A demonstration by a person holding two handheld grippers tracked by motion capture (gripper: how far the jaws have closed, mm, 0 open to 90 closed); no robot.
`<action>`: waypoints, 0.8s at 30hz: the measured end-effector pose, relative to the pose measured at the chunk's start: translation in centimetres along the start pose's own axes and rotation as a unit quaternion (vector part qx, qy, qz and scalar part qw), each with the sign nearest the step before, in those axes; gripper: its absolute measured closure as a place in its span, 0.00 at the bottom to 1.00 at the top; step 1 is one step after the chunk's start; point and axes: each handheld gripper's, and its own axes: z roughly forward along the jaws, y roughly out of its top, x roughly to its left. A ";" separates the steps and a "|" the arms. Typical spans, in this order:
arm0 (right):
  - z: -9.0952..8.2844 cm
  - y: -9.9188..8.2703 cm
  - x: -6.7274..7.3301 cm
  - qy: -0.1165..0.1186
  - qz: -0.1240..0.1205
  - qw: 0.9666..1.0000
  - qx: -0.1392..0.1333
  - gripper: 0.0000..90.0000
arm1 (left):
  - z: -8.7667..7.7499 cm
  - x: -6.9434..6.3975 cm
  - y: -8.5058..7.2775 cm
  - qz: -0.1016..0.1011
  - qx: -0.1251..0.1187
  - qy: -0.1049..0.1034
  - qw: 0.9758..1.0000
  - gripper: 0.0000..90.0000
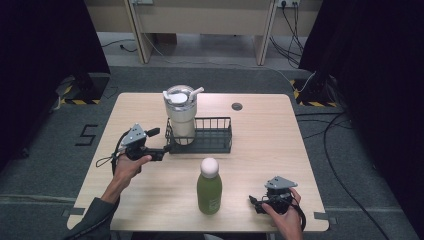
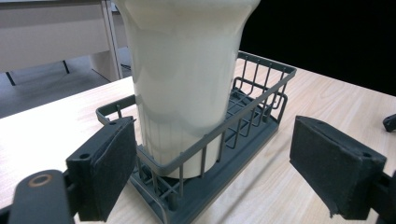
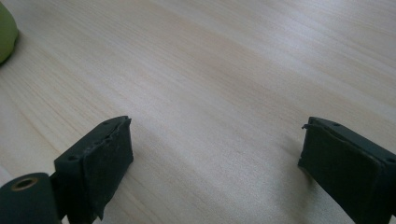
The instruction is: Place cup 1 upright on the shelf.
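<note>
A cream tumbler (image 1: 181, 117) with a lid and straw stands upright in the left end of a dark wire basket (image 1: 216, 141) near the table's middle. My left gripper (image 1: 162, 143) is open just left of the basket, its jaws pointing at that end. In the left gripper view, the open gripper (image 2: 224, 170) spans the basket's (image 2: 261, 93) near corner, and the tumbler (image 2: 187, 79) rises right behind. A green bottle (image 1: 209, 192) with a pale round cap stands near the front edge. My right gripper (image 1: 254, 204) rests open to its right, over bare wood (image 3: 215, 172), with the bottle's edge (image 3: 5, 32) at far left.
The wooden table (image 1: 260, 150) has a small round grommet (image 1: 237, 106) at the back right. The right part of the basket holds nothing. Cables (image 1: 330, 145) trail on the grey floor to the right, and desk legs stand beyond the far edge.
</note>
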 end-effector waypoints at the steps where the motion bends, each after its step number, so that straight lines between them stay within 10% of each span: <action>1: 0.0 0.0 0.0 0.000 0.000 1.000 0.000 0.10 | -0.1 -0.1 0.0 -0.001 0.000 -0.002 1.000 0.16; 24: 0.0 0.0 0.0 0.000 -0.001 1.000 0.000 0.10 | -1.8 -1.0 -1.1 0.001 0.007 -0.007 1.000 0.16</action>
